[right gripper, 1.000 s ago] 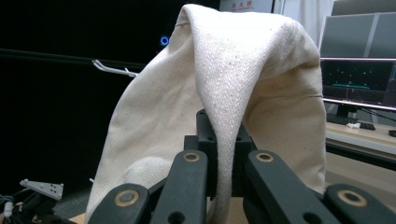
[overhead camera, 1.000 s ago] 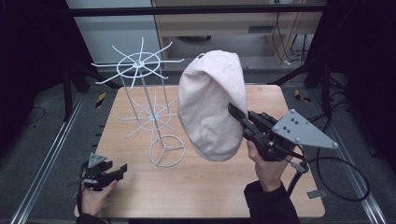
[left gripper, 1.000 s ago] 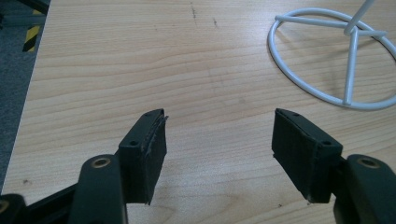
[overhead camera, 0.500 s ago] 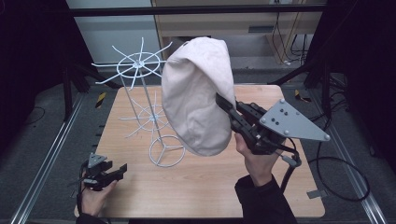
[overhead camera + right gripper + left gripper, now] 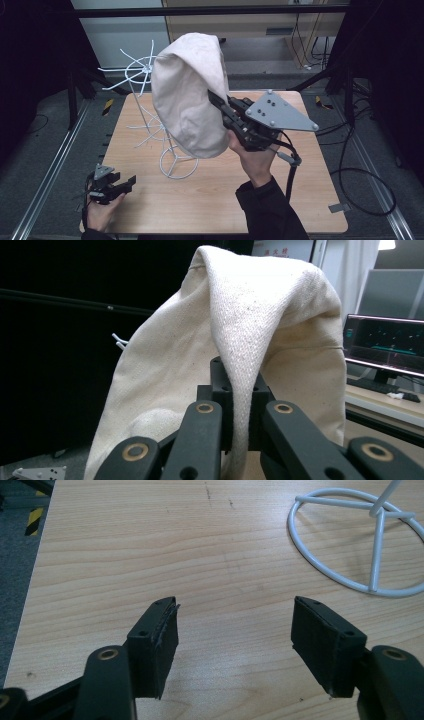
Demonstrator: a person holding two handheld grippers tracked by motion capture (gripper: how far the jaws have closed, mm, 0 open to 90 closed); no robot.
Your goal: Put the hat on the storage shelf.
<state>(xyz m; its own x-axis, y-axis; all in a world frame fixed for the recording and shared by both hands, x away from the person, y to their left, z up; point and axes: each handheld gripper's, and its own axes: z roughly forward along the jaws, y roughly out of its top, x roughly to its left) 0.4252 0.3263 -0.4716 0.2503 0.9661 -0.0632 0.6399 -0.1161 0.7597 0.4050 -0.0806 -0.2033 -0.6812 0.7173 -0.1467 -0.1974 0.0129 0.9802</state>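
Now | right gripper [image 5: 239,405]: pinching cream hat [image 5: 187,95], no label legible | left gripper [image 5: 245,645]: spread, nothing held

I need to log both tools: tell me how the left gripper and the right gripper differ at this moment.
The left gripper has open, empty jaws; the right gripper is shut on a fold of the cream cloth hat. The left gripper sits low at the table edge; the right gripper is raised beside the white wire stand. Both have black jaws.

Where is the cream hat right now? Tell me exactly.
In the high view the cream hat hangs in the air above the wooden table, pinched by the right gripper, just right of the white wire stand.
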